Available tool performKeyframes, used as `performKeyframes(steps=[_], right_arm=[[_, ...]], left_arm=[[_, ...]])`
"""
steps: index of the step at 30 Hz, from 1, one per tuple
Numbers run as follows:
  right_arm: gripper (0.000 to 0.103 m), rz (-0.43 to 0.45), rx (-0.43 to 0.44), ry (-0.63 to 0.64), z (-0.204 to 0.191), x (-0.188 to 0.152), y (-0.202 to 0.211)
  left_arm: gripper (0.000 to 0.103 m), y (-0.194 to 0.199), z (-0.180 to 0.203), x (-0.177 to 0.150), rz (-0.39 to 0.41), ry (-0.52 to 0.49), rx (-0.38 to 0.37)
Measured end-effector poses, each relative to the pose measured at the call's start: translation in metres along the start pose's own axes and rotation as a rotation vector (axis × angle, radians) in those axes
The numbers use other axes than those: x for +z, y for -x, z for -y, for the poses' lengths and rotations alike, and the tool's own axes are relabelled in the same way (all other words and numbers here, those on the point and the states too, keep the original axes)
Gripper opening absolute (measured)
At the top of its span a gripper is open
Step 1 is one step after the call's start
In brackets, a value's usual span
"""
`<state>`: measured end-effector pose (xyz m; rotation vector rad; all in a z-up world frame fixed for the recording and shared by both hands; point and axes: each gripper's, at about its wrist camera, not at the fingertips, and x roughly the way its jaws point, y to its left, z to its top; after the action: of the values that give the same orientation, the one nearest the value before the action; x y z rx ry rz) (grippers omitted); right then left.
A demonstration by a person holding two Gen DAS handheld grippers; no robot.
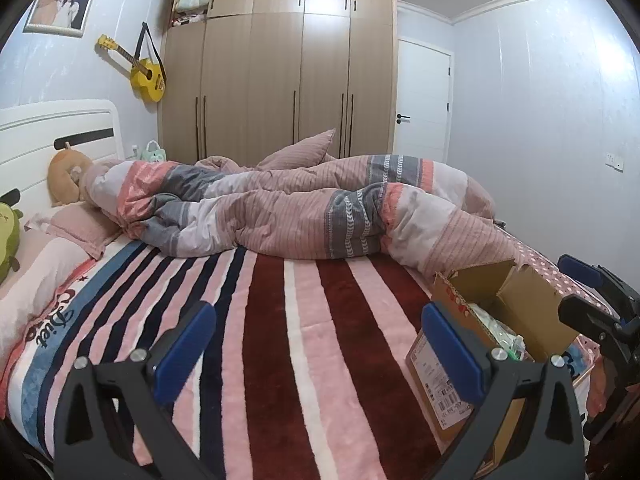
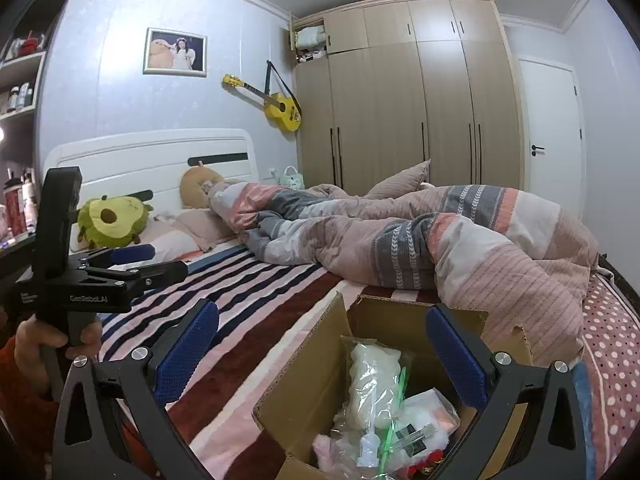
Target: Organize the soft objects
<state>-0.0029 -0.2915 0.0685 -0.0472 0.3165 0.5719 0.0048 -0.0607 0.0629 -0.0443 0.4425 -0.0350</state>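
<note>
An open cardboard box (image 2: 316,364) sits on the striped bed blanket (image 1: 280,320), holding soft items sealed in clear plastic bags (image 2: 376,384). My right gripper (image 2: 320,344) is open and empty, hovering just above the box opening. My left gripper (image 1: 316,340) is open and empty over the blanket, left of the box (image 1: 500,304). The left gripper also shows in the right wrist view (image 2: 156,260), and the right one at the edge of the left wrist view (image 1: 576,284). A green avocado plush (image 2: 112,220) and a tan plush (image 2: 200,186) lie by the headboard.
A rumpled pink and grey duvet (image 1: 320,208) and pillows (image 1: 298,152) cover the far half of the bed. A wooden wardrobe (image 1: 280,80) and a white door (image 1: 424,96) stand behind. A yellow guitar (image 1: 140,68) hangs on the wall. Shelves (image 2: 20,80) stand at left.
</note>
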Motion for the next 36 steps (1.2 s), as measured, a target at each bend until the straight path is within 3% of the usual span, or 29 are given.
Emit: performKeyframes(steps=[36], right_arm=[[0.103,-0.006,-0.019,-0.012,0.0011,-0.0019,0.0021]], left_arm=[[0.102,0.0023,0.0001,0.0004,-0.001,-0.002,-0.004]])
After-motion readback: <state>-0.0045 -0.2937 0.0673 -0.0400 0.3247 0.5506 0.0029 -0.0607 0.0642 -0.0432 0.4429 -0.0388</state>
